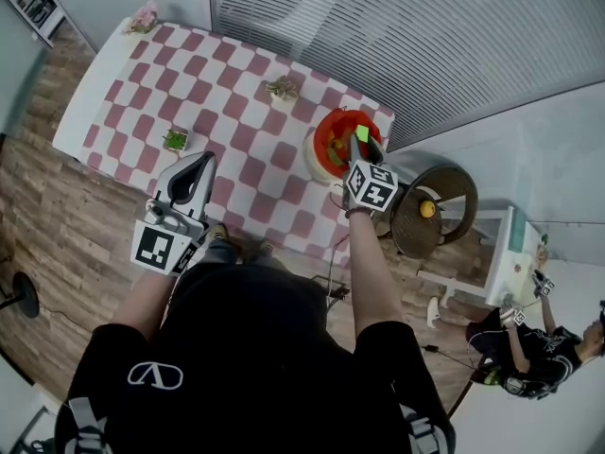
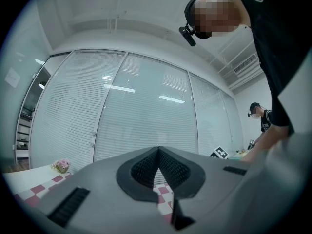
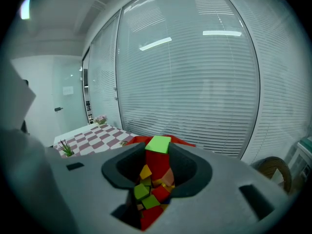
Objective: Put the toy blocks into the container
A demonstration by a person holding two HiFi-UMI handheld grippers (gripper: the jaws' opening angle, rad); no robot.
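The table (image 1: 236, 112), under a pink-and-white checked cloth, runs from far left to near right below me. The red container (image 1: 324, 138) sits at its right end, already holding a heap of coloured blocks (image 3: 148, 189). My left tongs (image 2: 157, 149) hang level over the near left edge, jaws pressed together with nothing between them. My right tongs (image 3: 158, 150) tilt down above the container, jaws narrow and clamped on a green block (image 3: 158, 144) right at their tips. I judge the block to be light, stiff and smooth-faced. Two flat opposite sides are the place to take it, squarely, since a pinch this close to the tips could let it twist or slide out. Let go low over the heap, it should not bounce off the other blocks.
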